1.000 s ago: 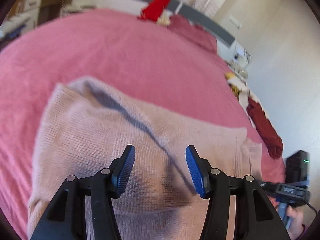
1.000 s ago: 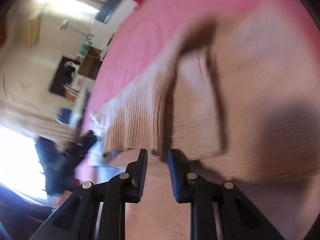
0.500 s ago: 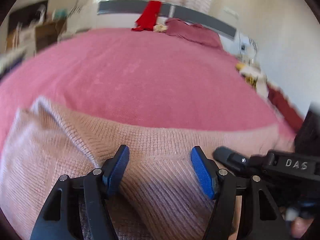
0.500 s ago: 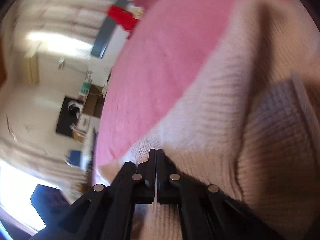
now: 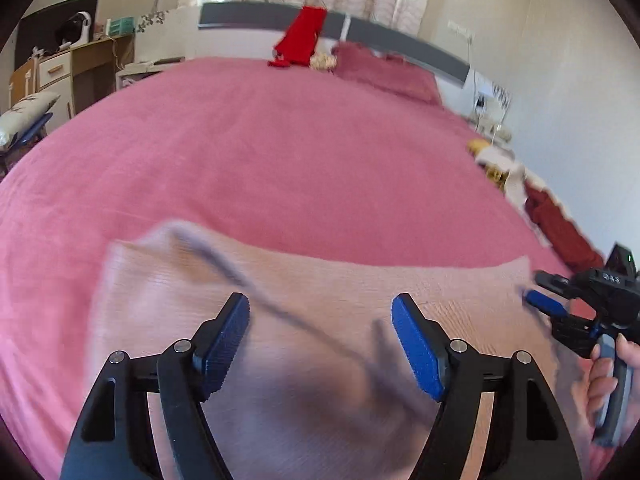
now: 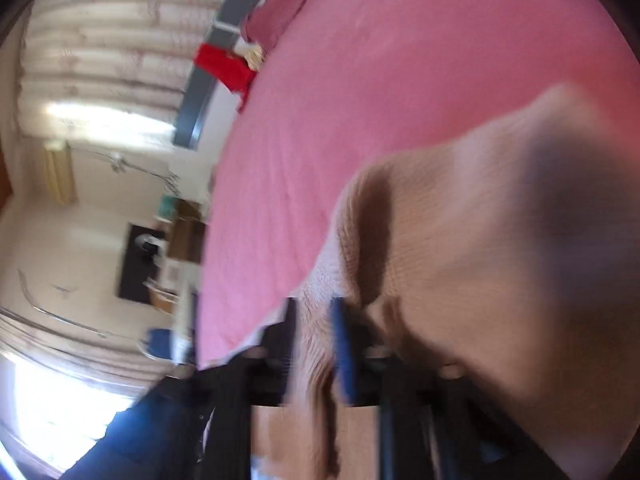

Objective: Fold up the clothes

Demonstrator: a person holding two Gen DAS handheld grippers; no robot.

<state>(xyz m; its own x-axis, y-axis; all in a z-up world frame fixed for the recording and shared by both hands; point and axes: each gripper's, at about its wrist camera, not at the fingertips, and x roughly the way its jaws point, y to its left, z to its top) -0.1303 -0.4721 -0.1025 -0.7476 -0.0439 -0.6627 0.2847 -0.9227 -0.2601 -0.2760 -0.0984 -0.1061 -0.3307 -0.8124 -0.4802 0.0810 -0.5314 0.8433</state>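
Observation:
A pale pink knitted sweater [image 5: 328,292] lies on the pink bedspread [image 5: 280,152]. My left gripper [image 5: 320,340] is open and empty, hovering just above the sweater's middle. My right gripper [image 6: 316,340] is at the sweater's right edge; it also shows in the left wrist view [image 5: 544,306]. Its jaws stand slightly apart with a fold of the sweater [image 6: 460,240] between them. The right wrist view is blurred, so I cannot tell if the fabric is still pinched.
A red garment [image 5: 302,38] hangs on the grey headboard [image 5: 400,46] by a dark pink pillow [image 5: 384,72]. A dark red cloth [image 5: 560,228] and other clothes lie at the bed's right edge. A desk [image 5: 72,68] stands to the left.
The right gripper's jaws were pressed together on the sweater edge half a second ago and now stand slightly apart. The left gripper stayed open and drew back above the sweater.

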